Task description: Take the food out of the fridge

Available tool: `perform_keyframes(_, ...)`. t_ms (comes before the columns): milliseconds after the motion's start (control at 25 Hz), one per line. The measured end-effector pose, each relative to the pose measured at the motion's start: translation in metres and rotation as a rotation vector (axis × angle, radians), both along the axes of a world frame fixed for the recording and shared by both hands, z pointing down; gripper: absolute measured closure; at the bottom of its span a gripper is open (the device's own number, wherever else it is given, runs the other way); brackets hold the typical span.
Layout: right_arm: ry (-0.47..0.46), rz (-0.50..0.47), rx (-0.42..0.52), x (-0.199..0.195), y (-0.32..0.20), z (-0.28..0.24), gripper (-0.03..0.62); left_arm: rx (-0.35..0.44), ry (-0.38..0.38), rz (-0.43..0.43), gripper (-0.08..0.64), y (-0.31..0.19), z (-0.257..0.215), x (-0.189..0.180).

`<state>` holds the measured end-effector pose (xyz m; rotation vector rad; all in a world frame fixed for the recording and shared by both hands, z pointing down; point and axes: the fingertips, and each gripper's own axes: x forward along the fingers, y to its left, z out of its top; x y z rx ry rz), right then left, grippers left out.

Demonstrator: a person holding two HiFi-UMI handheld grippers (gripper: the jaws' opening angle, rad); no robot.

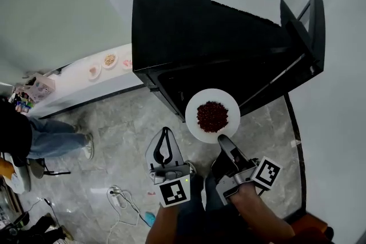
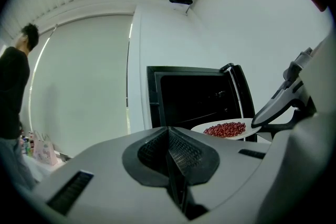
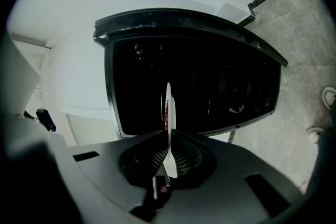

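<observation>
A white plate [image 1: 193, 118] heaped with red beans [image 1: 212, 116] hangs in front of the open black fridge [image 1: 189, 26]. My right gripper [image 1: 220, 140] is shut on the plate's near rim; in the right gripper view the plate [image 3: 168, 113] shows edge-on between the jaws. The left gripper [image 1: 164, 140] is shut with nothing in it, below and left of the plate. From the left gripper view the plate [image 2: 226, 130] sits to the right, before the fridge's dark opening [image 2: 197, 99].
The fridge door [image 1: 297, 60] stands open at the right. A white counter [image 1: 86, 80] at the left carries small dishes of food [image 1: 109, 59]. A person in jeans [image 1: 48, 137] stands at the far left. A cable and power strip [image 1: 120, 198] lie on the marble floor.
</observation>
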<state>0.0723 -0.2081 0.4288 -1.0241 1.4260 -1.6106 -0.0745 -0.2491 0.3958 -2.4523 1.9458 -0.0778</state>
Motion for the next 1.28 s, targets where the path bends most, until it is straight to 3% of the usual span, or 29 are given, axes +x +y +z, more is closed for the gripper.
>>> perform_keyframes(440,0.030,-0.076,0.029,-0.009,0.033,-0.090,0.560,0.020,-0.011,0.031,0.546,0.028,-0.080,-0.011)
perform_keyframes(600,0.017,-0.089,0.043,-0.005,0.037,-0.105,0.560,0.071,-0.005,0.041,0.546,0.023,-0.102,-0.006)
perform_keyframes(1280,0.055,-0.093,0.070,0.003,0.055,-0.126,0.560,0.095,0.012,0.078,0.546,0.050,-0.125,0.004)
